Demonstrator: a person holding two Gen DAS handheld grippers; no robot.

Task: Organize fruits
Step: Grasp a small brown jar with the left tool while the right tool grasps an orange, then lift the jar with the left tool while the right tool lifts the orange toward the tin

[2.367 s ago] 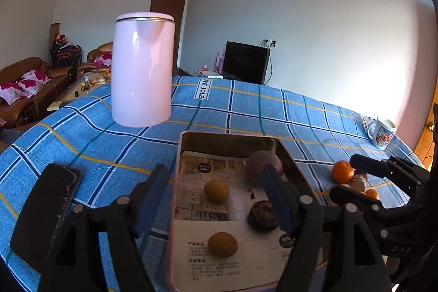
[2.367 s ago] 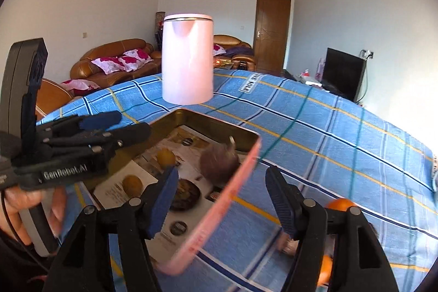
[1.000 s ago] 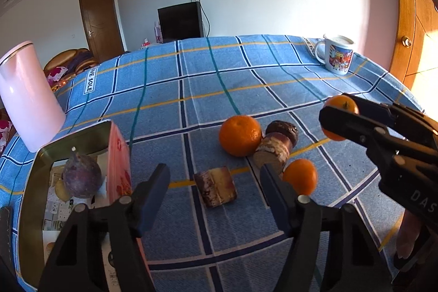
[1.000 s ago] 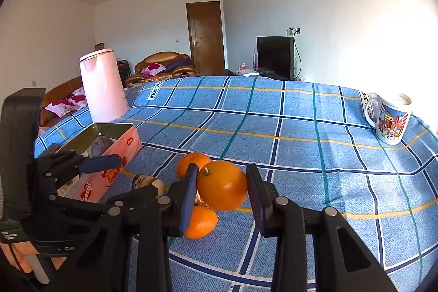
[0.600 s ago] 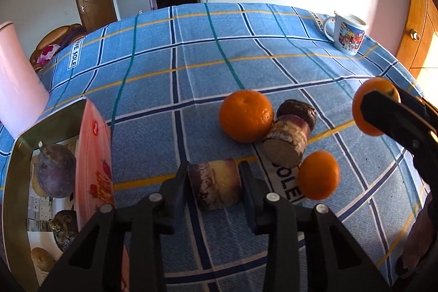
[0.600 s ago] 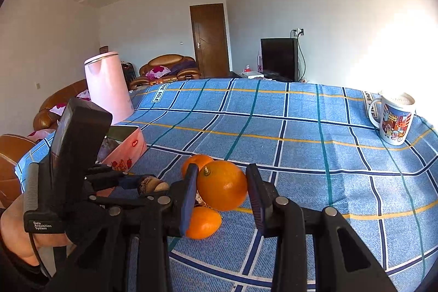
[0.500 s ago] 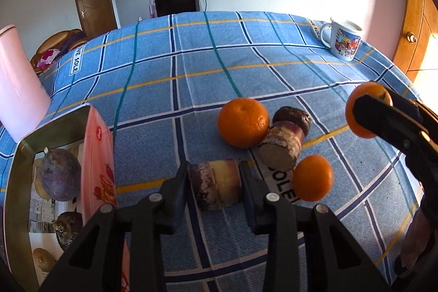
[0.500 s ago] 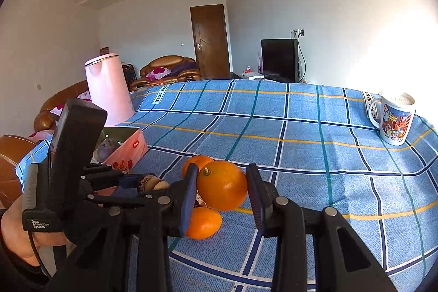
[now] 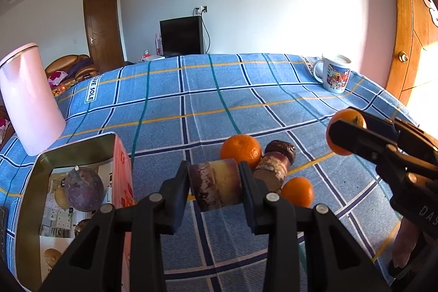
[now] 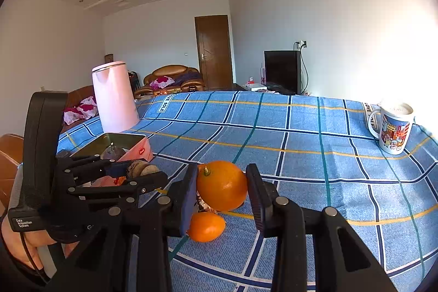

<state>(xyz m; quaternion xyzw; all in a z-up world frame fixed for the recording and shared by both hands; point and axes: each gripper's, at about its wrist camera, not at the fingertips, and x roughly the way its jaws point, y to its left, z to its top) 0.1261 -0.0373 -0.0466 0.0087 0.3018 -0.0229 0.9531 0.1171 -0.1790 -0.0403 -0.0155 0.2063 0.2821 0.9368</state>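
The left claw grips a stubby purple-and-yellow fruit chunk, its long axis crosswise between the jaws, lifted above the blue checked bench. The open tin, already holding a purple fruit, lies at nine o'clock of that claw, close by, so the left hand looks nearer to it. The right claw clamps an orange, held level and well off at three o'clock. Two oranges and another chunk sit on the cloth.
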